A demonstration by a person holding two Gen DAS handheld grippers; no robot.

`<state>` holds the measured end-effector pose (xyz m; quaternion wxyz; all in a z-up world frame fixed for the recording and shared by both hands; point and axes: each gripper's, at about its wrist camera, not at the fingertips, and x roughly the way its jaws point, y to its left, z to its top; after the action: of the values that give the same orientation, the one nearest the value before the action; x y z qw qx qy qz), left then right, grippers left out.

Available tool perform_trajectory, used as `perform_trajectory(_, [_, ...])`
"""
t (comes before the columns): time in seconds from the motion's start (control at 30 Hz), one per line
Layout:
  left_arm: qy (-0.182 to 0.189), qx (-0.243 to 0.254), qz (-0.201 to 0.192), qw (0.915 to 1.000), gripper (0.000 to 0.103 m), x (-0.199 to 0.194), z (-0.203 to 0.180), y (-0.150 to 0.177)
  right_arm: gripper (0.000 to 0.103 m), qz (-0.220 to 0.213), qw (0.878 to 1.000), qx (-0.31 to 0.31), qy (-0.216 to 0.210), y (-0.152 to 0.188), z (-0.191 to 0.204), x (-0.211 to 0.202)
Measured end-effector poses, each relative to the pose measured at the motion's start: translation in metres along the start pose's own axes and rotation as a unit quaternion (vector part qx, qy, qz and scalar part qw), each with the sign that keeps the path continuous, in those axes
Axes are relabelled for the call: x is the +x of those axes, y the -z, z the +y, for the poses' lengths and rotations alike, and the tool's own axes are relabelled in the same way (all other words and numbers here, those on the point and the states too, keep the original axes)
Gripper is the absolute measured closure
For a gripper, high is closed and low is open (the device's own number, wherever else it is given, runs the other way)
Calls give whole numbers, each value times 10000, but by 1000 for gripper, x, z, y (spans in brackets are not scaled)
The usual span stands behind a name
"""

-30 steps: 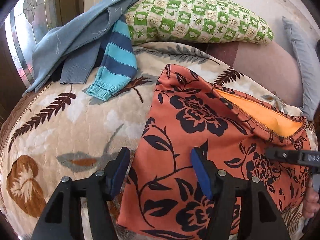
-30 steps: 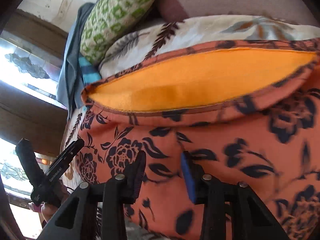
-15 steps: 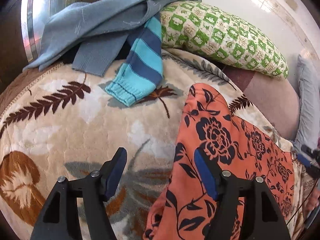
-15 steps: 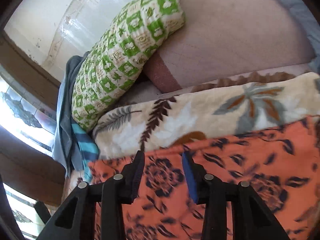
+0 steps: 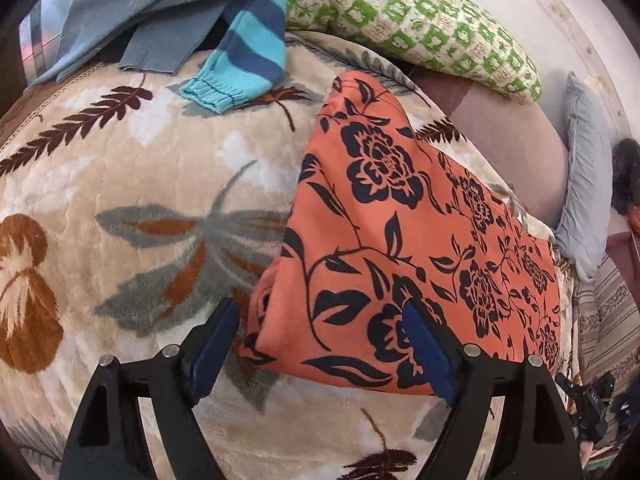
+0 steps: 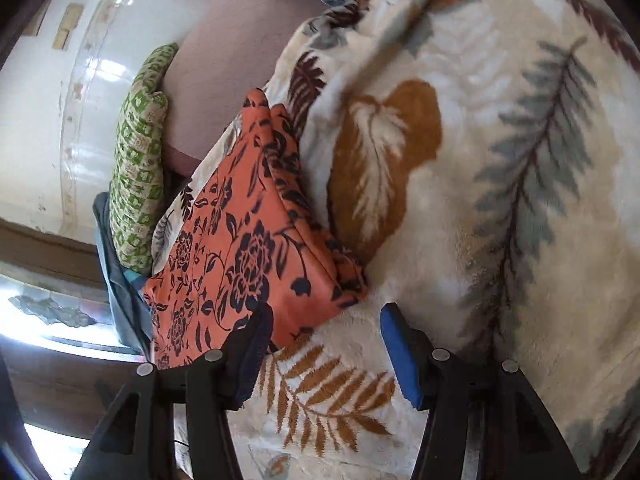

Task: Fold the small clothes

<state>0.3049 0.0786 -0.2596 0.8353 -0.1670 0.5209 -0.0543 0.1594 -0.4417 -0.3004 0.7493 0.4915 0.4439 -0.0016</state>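
Left claw (image 5: 320, 348) jaws apart and opening, blue pads straddling the near corner of the orange floral garment (image 5: 400, 232); pads not pressing the cloth. Right claw (image 6: 324, 344) also parted and opening, nothing between the pads but the leaf-print blanket (image 6: 500, 160); garment's near edge lies just by its left pad. Garment lies folded flat on the blanket-covered bed, right of centre in the left wrist view. Farther back: striped blue sleeve (image 5: 244, 60) and grey-blue sweater (image 5: 152, 4) at far left, green checked pillow (image 5: 416, 24) at far right.
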Motion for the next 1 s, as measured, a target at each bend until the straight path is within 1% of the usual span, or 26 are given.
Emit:
perform_trajectory(0.07, [-175,-11,97,9998,19,7,-1,-1,42,-122,9994,192,-254,1,-1,7])
perform_trajectory(0.1, [-189,-92,166,9996,19,9,1,-1,42,-166,9988,248,-390,2,3,12])
perform_trajectory(0.13, [-129,-210,241,9994,19,12,3,-2,40,-184,9982,298,-492,0,7,16])
perform_trajectory(0.17, [-20,-338,314,9989,19,14,5,-3,39,-193,9979,341,-509,-2,10,22])
perform_trajectory(0.23, [159,-519,382,9978,19,13,10,-4,39,-153,9985,339,-404,-7,18,36])
perform_trajectory(0.3, [99,-528,371,9979,19,10,11,-4,39,-151,9995,231,-131,-12,26,48])
perform_trajectory(0.37, [29,-593,423,9973,19,6,15,-1,40,-263,9996,19,46,-13,36,51])
perform_trajectory(0.4, [65,-651,449,9968,19,2,15,1,47,-286,9995,-75,110,-14,40,53])
perform_trajectory(0.43, [124,-671,452,9966,19,-3,15,3,68,-268,9994,-151,143,-14,42,54])
perform_trajectory(0.47, [168,-660,446,9967,19,-9,16,7,73,-236,9995,-168,152,-14,43,56])
perform_trajectory(0.53, [240,-657,415,9967,19,-18,14,14,76,-352,9990,-200,177,-12,46,53])
perform_trajectory(0.6, [421,-750,490,9951,19,-22,14,21,76,-440,9981,-360,250,-9,51,52])
perform_trajectory(0.67, [557,-890,669,9922,19,-14,12,29,76,-401,9980,-378,300,-8,50,55])
perform_trajectory(0.73, [643,-1124,733,9889,19,-1,13,32,76,-364,9987,-264,224,-8,44,57])
perform_trajectory(0.8, [712,-1390,549,9862,19,5,15,30,76,-375,9988,-258,200,-6,41,60])
perform_trajectory(0.87, [863,-1426,370,9853,19,9,13,22,75,-420,9984,-331,204,-5,42,62])
perform_trajectory(0.93, [922,-1657,143,9818,19,14,16,16,74,-463,9980,-375,221,-4,42,62])
perform_trajectory(1.0, [951,-1681,-57,9811,19,20,14,11,74,-469,9979,-402,210,-4,41,63])
